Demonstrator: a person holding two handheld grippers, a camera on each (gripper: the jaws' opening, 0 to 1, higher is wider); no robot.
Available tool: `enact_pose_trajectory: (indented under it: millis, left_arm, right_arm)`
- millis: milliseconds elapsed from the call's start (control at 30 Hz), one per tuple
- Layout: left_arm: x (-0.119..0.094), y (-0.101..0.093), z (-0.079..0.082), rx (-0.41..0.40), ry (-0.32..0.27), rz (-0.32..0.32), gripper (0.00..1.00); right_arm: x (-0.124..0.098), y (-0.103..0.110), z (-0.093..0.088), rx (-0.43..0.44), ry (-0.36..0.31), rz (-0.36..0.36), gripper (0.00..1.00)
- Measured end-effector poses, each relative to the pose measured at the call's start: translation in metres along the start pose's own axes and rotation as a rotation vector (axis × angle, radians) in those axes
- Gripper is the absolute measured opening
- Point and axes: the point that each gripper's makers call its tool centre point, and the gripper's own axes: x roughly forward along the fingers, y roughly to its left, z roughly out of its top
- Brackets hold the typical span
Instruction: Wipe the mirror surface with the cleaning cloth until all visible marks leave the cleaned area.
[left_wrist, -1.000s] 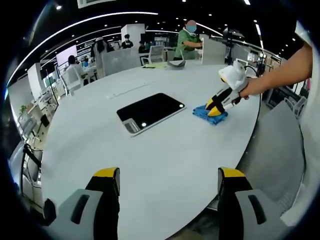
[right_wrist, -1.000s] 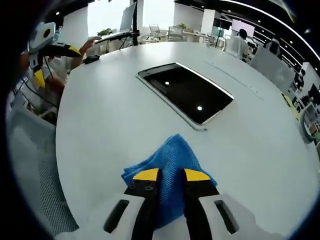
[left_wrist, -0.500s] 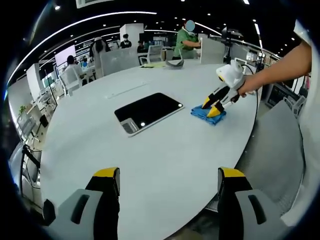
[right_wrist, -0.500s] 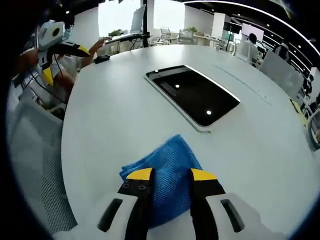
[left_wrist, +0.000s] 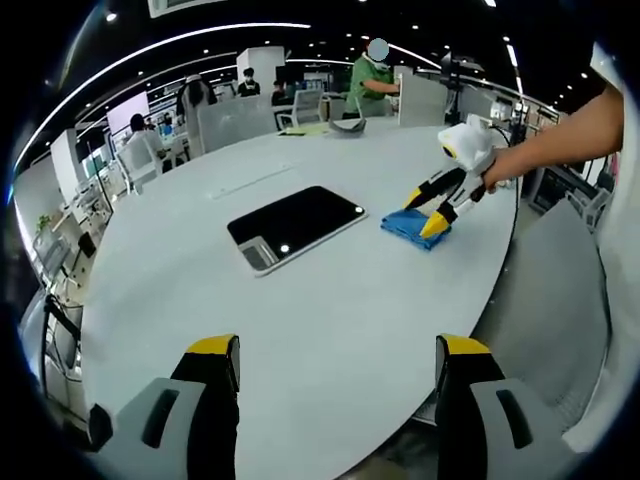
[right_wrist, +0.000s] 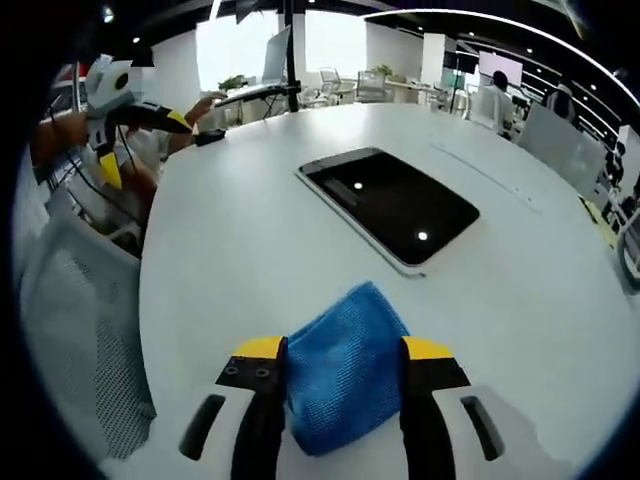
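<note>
on white round table (right_wrist: 230, 250) | folded blue mesh cloth (right_wrist: 345, 365) | flat glossy mirror (right_wrist: 392, 205)

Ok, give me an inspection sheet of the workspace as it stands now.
Surface: round white table, mostly bare.
Job's things: mirror flat on the table; blue cloth beside it, apart from it.
Clutter: bowl-like item at the far edge.
Grippers: right gripper open, jaws astride the cloth; left gripper open, holding nothing.
Cables: nothing seen on the table.
Surroundings: open office, desks, chairs, several people.
</note>
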Motion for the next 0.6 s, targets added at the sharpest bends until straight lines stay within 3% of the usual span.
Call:
enact_pose_trajectory:
  millis: [333, 600]
  left_arm:
    - [-0.003, 0.006, -0.005, -0.005, 0.005, 0.010, 0.81]
    - [-0.005, 0.012, -0.008, -0.016, 0.004, 0.024, 0.81]
  right_arm:
    - [-0.029, 0.004, 0.029, 0.015, -0.089, -0.038, 0.51]
    - [-0.051, 0.014, 0.037, 0.036, -0.135, -0.062, 0.63]
